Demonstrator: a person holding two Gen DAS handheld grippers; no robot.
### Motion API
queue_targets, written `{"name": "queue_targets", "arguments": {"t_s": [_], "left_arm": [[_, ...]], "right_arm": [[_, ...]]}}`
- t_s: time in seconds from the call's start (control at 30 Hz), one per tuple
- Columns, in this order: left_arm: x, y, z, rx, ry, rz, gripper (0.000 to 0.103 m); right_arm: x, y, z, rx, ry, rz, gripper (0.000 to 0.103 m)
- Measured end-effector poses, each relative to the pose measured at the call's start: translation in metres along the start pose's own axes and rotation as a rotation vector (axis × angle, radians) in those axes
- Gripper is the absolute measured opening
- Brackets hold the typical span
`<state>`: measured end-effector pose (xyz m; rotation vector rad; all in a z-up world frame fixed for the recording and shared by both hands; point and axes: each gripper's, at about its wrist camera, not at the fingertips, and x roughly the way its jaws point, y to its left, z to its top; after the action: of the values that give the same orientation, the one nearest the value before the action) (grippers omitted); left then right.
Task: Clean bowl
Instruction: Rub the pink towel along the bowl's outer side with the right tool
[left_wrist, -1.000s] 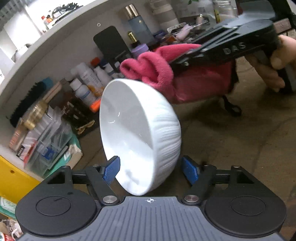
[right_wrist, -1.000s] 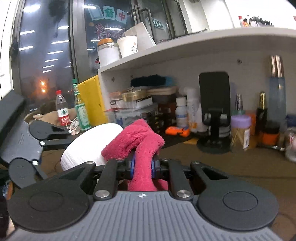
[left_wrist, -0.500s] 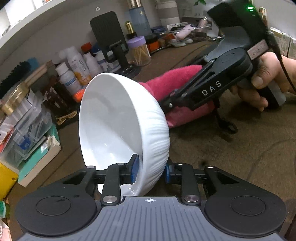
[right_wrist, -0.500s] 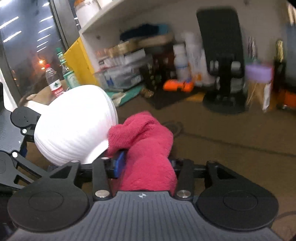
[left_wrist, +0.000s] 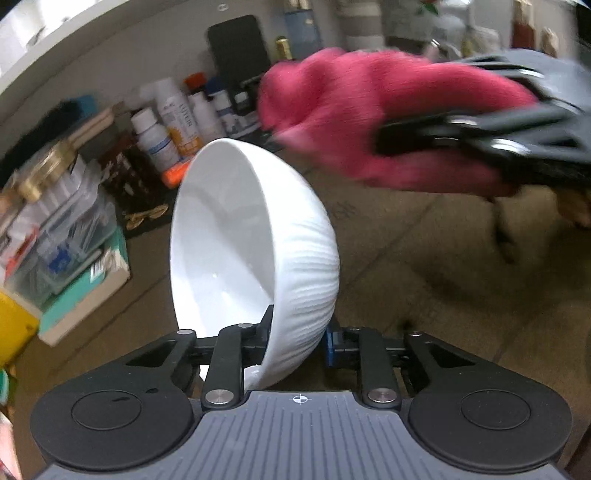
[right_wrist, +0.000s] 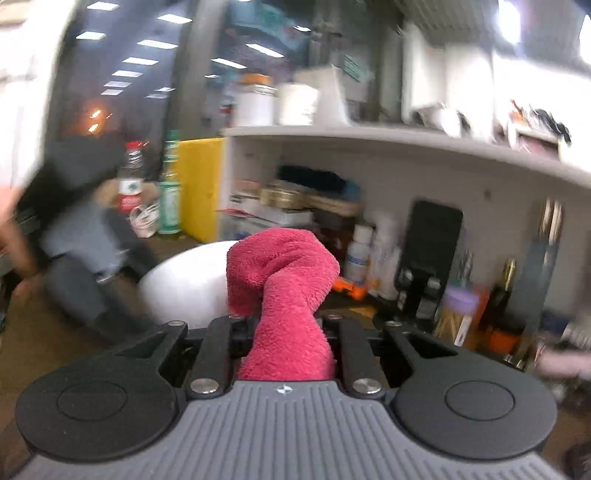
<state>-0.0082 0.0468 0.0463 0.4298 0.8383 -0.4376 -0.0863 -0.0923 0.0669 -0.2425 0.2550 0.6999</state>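
A white ribbed bowl (left_wrist: 229, 251) stands on edge above the brown tabletop, its hollow facing left. My left gripper (left_wrist: 299, 332) has the bowl's lower wall between its jaws, which are closing, and both pads press on it. A pink cloth (left_wrist: 351, 110) hangs blurred above and to the right of the bowl's rim, apart from it. In the right wrist view my right gripper (right_wrist: 286, 328) is closing tight on that pink cloth (right_wrist: 284, 266), which bunches up ahead of the fingers. The bowl (right_wrist: 184, 284) shows behind the cloth on the left.
Under a white shelf (right_wrist: 406, 144) at the back stand bottles (left_wrist: 173, 122), a phone on a stand (right_wrist: 432, 240) and clear plastic boxes (left_wrist: 62, 236). A yellow panel (right_wrist: 199, 188) is at the left. The brown tabletop (left_wrist: 424, 295) lies below.
My left jaws went from wide apart around the bowl to clamped on its wall. The right gripper loosened on the cloth beside the bowl, shut again, and moved up above the rim.
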Motion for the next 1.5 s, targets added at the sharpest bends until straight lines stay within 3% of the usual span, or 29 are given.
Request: {"name": "queue_targets", "arguments": {"t_s": [0.1, 0.2, 0.4, 0.57, 0.63, 0.7, 0.73, 0.8, 0.9, 0.93, 0.97, 1.0, 1.1, 1.33, 1.43, 1.5], "left_arm": [[-0.007, -0.008, -0.002, -0.007, -0.008, -0.024, 0.022], [-0.011, -0.016, -0.005, -0.001, -0.010, -0.036, 0.022], [-0.019, -0.017, -0.003, 0.008, 0.002, -0.062, 0.019], [-0.017, -0.018, -0.001, 0.036, 0.006, -0.070, 0.021], [-0.018, -0.015, -0.004, 0.039, -0.021, -0.052, 0.026], [-0.015, -0.011, -0.009, 0.044, -0.037, -0.022, 0.042], [-0.012, -0.008, -0.012, 0.048, -0.040, -0.003, 0.044], [-0.007, -0.004, -0.016, 0.067, -0.047, 0.017, 0.060], [-0.003, 0.004, -0.019, 0.056, -0.062, 0.003, 0.063], [-0.003, 0.004, -0.018, 0.043, -0.064, -0.018, 0.062], [-0.004, 0.005, -0.018, 0.029, -0.065, -0.039, 0.052], [-0.005, 0.006, -0.017, 0.016, -0.067, -0.061, 0.034], [-0.009, 0.000, -0.014, 0.021, -0.059, -0.064, 0.023], [-0.027, -0.023, -0.012, -0.056, -0.086, -0.113, 0.018], [-0.028, -0.031, -0.012, -0.046, -0.083, -0.098, 0.018], [-0.028, -0.030, -0.011, -0.049, -0.073, -0.101, 0.018]], "right_arm": [[-0.016, 0.023, -0.009, -0.077, 0.035, 0.093, 0.019], [-0.016, 0.028, -0.011, -0.055, 0.052, 0.162, 0.019], [0.014, -0.015, 0.015, 0.131, -0.035, 0.093, 0.020], [0.051, -0.051, 0.017, 0.235, -0.029, -0.005, 0.020], [0.064, -0.057, 0.005, 0.275, 0.003, -0.014, 0.020], [0.074, -0.058, -0.009, 0.293, 0.057, -0.018, 0.020], [0.074, -0.058, -0.010, 0.293, 0.062, -0.017, 0.020], [0.071, -0.056, -0.011, 0.278, 0.059, -0.006, 0.020], [0.071, -0.057, -0.012, 0.293, 0.062, -0.002, 0.021], [0.072, -0.058, -0.012, 0.298, 0.060, -0.001, 0.021], [0.073, -0.059, -0.012, 0.303, 0.057, -0.001, 0.021], [0.071, -0.060, -0.011, 0.305, 0.052, -0.003, 0.021], [0.059, -0.060, -0.009, 0.303, 0.023, -0.003, 0.021], [0.000, -0.039, -0.009, 0.227, -0.058, 0.080, 0.021], [-0.033, -0.018, -0.020, 0.108, -0.040, 0.125, 0.021], [-0.051, -0.001, -0.028, -0.014, -0.015, 0.202, 0.021]]}}
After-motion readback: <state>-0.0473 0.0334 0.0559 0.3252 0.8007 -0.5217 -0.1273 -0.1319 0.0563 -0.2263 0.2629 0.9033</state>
